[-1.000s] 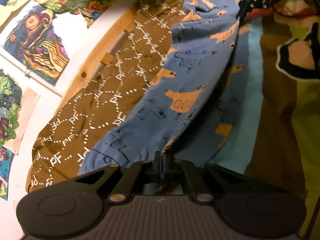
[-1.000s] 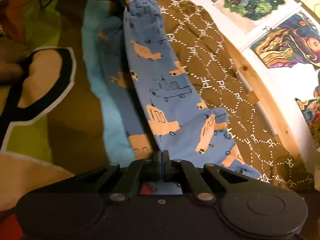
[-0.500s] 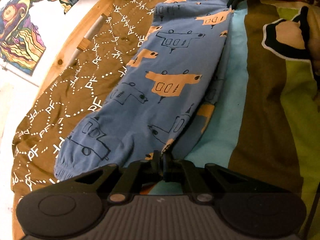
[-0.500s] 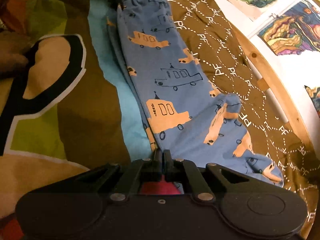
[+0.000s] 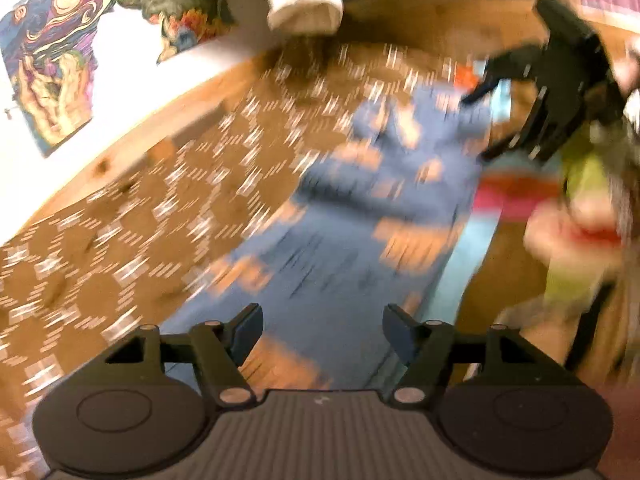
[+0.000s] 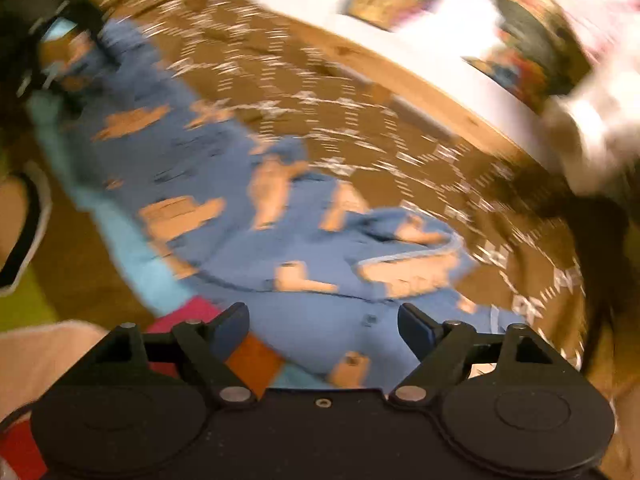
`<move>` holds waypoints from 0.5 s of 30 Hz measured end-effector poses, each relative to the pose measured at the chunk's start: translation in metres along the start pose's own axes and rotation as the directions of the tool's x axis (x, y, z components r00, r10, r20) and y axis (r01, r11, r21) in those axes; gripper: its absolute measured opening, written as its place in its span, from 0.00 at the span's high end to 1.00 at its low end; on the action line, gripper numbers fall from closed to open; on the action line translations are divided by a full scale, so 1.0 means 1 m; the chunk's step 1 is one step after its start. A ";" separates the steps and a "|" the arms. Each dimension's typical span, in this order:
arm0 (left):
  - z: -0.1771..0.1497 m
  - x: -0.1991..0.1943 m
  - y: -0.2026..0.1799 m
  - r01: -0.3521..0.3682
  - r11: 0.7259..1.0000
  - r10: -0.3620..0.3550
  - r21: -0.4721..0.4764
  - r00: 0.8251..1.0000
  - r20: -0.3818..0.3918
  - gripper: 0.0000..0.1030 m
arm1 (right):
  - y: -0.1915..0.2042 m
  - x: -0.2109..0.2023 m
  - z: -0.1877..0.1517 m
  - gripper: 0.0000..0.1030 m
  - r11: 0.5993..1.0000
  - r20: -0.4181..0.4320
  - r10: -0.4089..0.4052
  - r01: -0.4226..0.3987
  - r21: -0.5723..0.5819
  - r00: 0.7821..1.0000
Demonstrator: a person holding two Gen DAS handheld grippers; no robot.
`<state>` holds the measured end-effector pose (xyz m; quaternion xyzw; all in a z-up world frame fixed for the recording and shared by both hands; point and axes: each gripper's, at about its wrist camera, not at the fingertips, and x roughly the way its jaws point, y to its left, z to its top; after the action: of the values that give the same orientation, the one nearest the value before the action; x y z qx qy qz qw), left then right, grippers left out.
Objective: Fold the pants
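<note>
Blue pants printed with orange vehicles lie folded lengthwise on a brown patterned blanket; both views are blurred by motion. My left gripper hovers over one end of the pants, its jaws opening wide with nothing pressed between them. My right gripper hangs over the other end of the pants, jaws likewise opening and free of the cloth. The right gripper also shows far off in the left wrist view, and the left gripper at the far end in the right wrist view.
A wooden bed rail and a white wall with colourful posters run beyond the blanket. A multicoloured bedspread with light blue, brown and green patches lies on the near side. A white bundle sits at the far end.
Both grippers were shut on the pants' edge and have let go, their jaws now wide apart. Both have lifted and rolled, and the pants now lie flat on the bed.
</note>
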<state>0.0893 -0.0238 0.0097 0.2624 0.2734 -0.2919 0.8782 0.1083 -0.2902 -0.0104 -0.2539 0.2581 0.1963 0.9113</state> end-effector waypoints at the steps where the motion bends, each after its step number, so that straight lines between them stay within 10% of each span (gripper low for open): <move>1: 0.010 0.012 -0.010 0.018 1.000 -0.017 -0.019 1.000 0.025 0.30 | -0.013 0.002 0.001 0.19 0.999 -0.004 0.005 -0.005 0.054 1.000; 4: 0.032 0.040 -0.036 0.095 0.995 -0.093 -0.026 0.993 0.073 0.30 | -0.054 0.009 0.002 0.23 0.966 -0.004 0.065 -0.062 0.252 0.998; 8: 0.053 0.074 -0.074 0.125 0.992 -0.127 0.028 0.989 0.075 0.35 | -0.096 0.033 -0.003 0.33 0.822 -0.028 0.236 -0.184 0.539 0.971; 15: 0.067 0.115 -0.098 0.097 0.995 -0.097 0.020 0.995 -0.005 0.58 | -0.109 0.071 -0.005 0.53 0.639 -0.043 0.275 -0.149 0.755 0.960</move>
<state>0.1251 -0.1755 -0.0445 0.2584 0.2845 -0.3367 0.8596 0.2163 -0.3632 -0.0151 0.1584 0.4131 0.1594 0.8825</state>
